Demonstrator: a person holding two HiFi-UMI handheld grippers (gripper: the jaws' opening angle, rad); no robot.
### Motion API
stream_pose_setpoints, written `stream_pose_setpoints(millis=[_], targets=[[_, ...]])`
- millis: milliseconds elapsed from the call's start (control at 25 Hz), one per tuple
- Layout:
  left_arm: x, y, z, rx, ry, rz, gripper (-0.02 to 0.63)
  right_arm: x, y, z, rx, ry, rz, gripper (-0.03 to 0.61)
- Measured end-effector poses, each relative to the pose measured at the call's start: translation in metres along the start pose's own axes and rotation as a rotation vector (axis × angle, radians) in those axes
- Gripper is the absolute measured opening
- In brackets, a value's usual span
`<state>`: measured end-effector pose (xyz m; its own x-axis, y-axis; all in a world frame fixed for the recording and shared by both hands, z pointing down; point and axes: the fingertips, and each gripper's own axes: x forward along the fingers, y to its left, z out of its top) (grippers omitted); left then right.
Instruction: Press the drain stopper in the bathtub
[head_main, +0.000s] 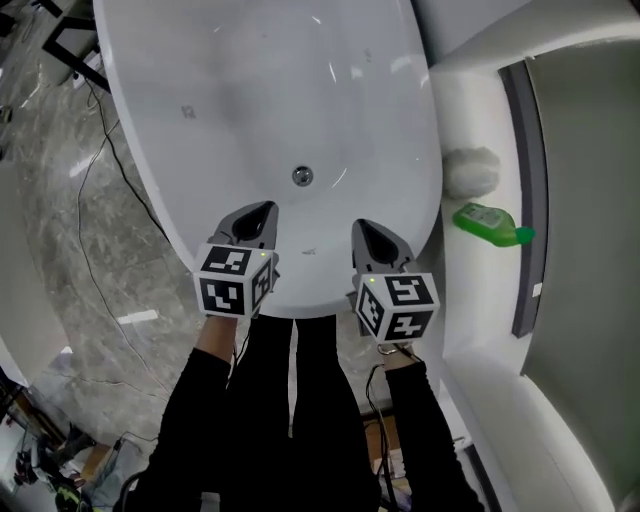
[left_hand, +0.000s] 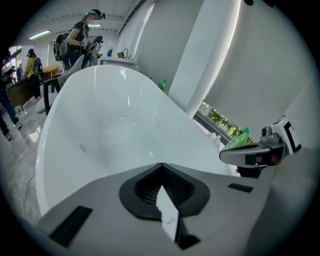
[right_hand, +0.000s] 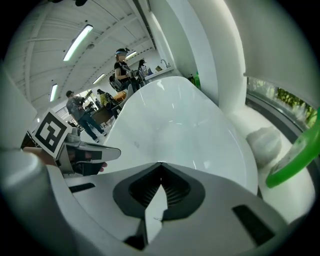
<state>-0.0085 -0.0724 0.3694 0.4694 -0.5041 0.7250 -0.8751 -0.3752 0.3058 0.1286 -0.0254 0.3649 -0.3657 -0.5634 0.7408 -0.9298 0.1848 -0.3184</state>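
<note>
Drain stopper (head_main: 302, 176) sits in the bathtub (head_main: 200, 90) floor, near end, just beyond both grippers and between their lines. Left gripper (head_main: 261, 213) and right gripper (head_main: 364, 231) hover over the near rim, well apart. Both have their jaws clenched tip to tip, gripping nothing. The stopper shows in the head view only; in both gripper views the jaw bodies block the tub floor. The tub's far end is cut off at the top. A green bottle (head_main: 491, 224) lies on the right ledge near a white bundle (head_main: 470, 171) that is hard to make out.
</note>
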Motion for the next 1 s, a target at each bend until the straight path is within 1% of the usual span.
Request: stream_pose_setpoints(millis=[200,400,680,1000], targets=[[0.034,0.009,-0.031,0.003,0.054,-0.019,0.003,0.035,0.001,-0.028,0.017,0.05,0.01,0.002],[0.073,0.023,-0.062,0.017,0.095,-0.016,0.003,0.075,-0.005,-0.053,0.025,0.072,0.022,0.002],[0.117,0.043,-0.081,0.017,0.133,-0.022,0.003,0.117,-0.009,-0.073,0.006,0.119,0.027,0.002],[0.164,0.059,-0.101,-0.001,0.16,-0.031,0.003,0.163,-0.021,-0.088,0.039,0.158,0.017,0.002]])
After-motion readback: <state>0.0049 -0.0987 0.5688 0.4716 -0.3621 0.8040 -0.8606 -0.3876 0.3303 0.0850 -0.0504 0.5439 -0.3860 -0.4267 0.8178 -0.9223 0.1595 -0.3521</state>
